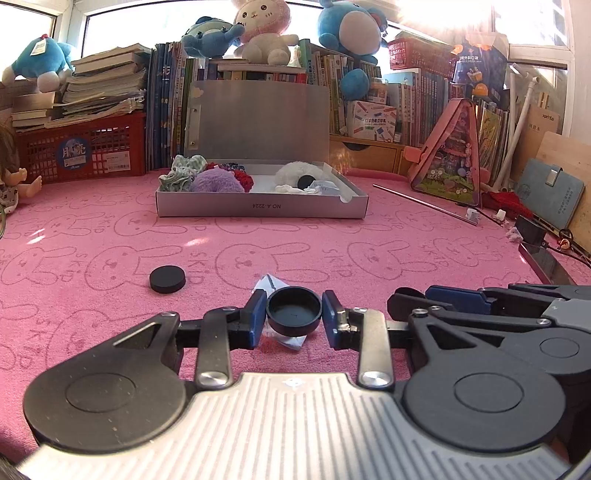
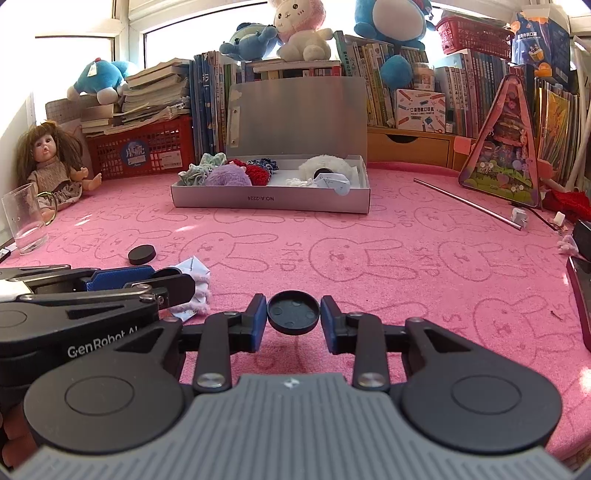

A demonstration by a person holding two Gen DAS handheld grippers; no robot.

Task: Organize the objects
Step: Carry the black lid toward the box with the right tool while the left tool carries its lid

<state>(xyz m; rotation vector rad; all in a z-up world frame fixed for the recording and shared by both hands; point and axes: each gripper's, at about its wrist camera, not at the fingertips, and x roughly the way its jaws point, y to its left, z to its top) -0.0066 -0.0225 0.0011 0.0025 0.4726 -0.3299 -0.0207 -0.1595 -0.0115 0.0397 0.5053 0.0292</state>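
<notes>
Left wrist view: the left gripper (image 1: 294,313) clamps a black cap (image 1: 294,312), hollow side up, over a crumpled paper (image 1: 271,286); a black disc (image 1: 167,279) lies flat at ten o'clock, the open grey box (image 1: 258,206) at twelve.

Right wrist view: the right gripper (image 2: 293,313) pinches a second cap (image 2: 293,312), flat face tilted toward the camera. Only here show a glass (image 2: 23,221) and a doll (image 2: 51,166), at ten o'clock.

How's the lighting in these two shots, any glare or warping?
Left wrist view: sun through the window blows out the top right. Right wrist view: evener light, bright window behind the toys. Both bend the book rows at the edges; the pink cloth stays sharp.
</notes>
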